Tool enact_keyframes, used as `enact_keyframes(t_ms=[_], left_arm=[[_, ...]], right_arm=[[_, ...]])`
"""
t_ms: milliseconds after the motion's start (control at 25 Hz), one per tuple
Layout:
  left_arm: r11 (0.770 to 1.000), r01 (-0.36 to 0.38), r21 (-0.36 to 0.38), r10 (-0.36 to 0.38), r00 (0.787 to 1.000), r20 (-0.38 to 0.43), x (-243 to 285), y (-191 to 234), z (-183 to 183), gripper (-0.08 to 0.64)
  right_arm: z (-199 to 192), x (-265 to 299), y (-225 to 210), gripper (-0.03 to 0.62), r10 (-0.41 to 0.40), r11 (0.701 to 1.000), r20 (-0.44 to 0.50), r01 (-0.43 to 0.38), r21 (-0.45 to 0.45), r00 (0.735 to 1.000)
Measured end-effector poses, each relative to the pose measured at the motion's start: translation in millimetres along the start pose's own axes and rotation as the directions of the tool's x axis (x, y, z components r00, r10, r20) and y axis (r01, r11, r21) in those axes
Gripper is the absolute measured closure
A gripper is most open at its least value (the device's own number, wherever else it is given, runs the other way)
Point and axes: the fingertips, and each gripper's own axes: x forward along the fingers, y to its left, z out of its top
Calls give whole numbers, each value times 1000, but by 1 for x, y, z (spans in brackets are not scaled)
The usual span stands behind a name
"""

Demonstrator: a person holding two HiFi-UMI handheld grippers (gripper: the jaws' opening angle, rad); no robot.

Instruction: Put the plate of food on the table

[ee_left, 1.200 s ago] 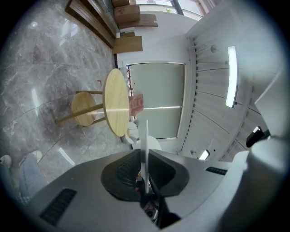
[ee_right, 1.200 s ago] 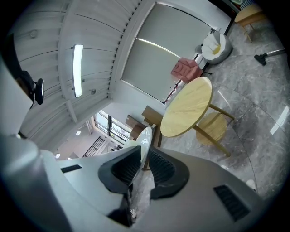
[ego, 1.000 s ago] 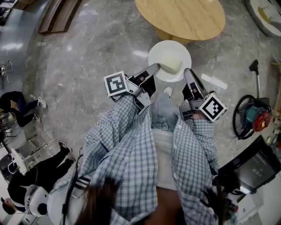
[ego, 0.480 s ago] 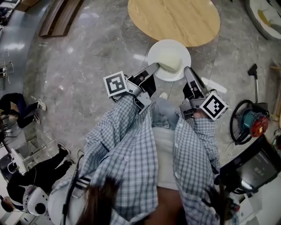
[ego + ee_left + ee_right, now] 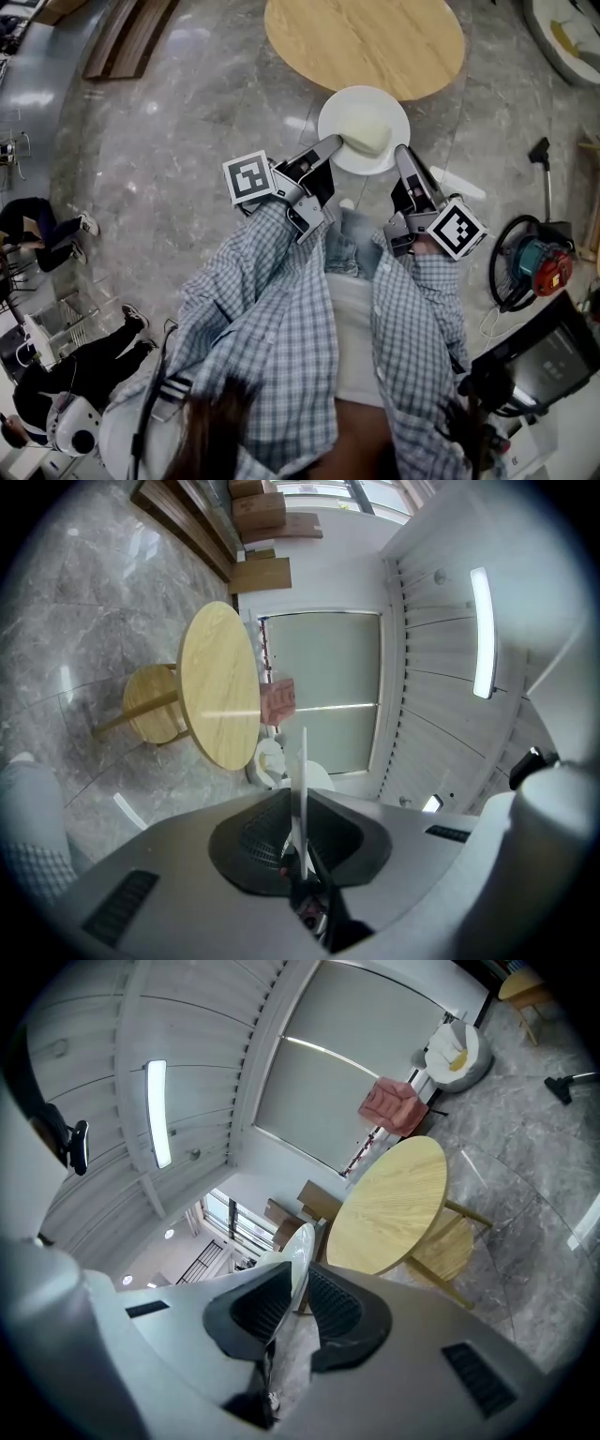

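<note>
At the bottom of the head view the person's plaid sleeves (image 5: pixel 281 309) ran up the frame to the two grippers. The left gripper (image 5: pixel 335 144) was clamped on the left rim of the plate (image 5: pixel 352 108); in the left gripper view the thin white rim stood edge-on between its nearly closed dark pads (image 5: pixel 253 841). The right gripper (image 5: pixel 401 153) pinched the plate's lower right rim in the same way, as the right gripper view showed. The plate, carrying a pale block of food (image 5: pixel 367 133), hung above the grey stone floor (image 5: pixel 187 141) in the upper middle of the frame, its far edge just overlapping the near edge of the round wooden table (image 5: pixel 366 37) at the top. This looked like the carrying step, with the set-down not yet done. The next move probably called for both grippers to travel up the frame together, holding the plate level, until it was wholly over the tabletop, then to lower it before releasing either rim
</note>
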Motion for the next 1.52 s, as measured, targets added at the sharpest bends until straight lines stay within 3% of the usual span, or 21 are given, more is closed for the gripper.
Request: enact_keyframes(t_ms=[160, 360, 840, 1320, 1520], left_arm=[[1000, -7, -1, 7, 1000, -20, 25, -3, -5, 527], [1000, -16, 10, 17, 1000, -25, 24, -5, -4, 527], [1000, -3, -10, 3, 1000, -8, 26, -7, 9, 526], [999, -31, -27, 30, 999, -24, 96, 5, 105, 528], [1000, -27, -17, 26, 999, -48, 107, 2, 118, 528]], right_arm=[[21, -5, -15, 531, -11, 1000, 11, 11, 12, 1000], [19, -5, -14, 531, -6, 999, 22, 5, 40, 1000], [27, 7, -7, 531, 1, 1000, 9, -1, -6, 1000], [88, 105, -35, 531, -38, 999, 2, 38, 25, 999], [99, 117, -33, 531, -47, 999, 18, 47, 17, 999]])
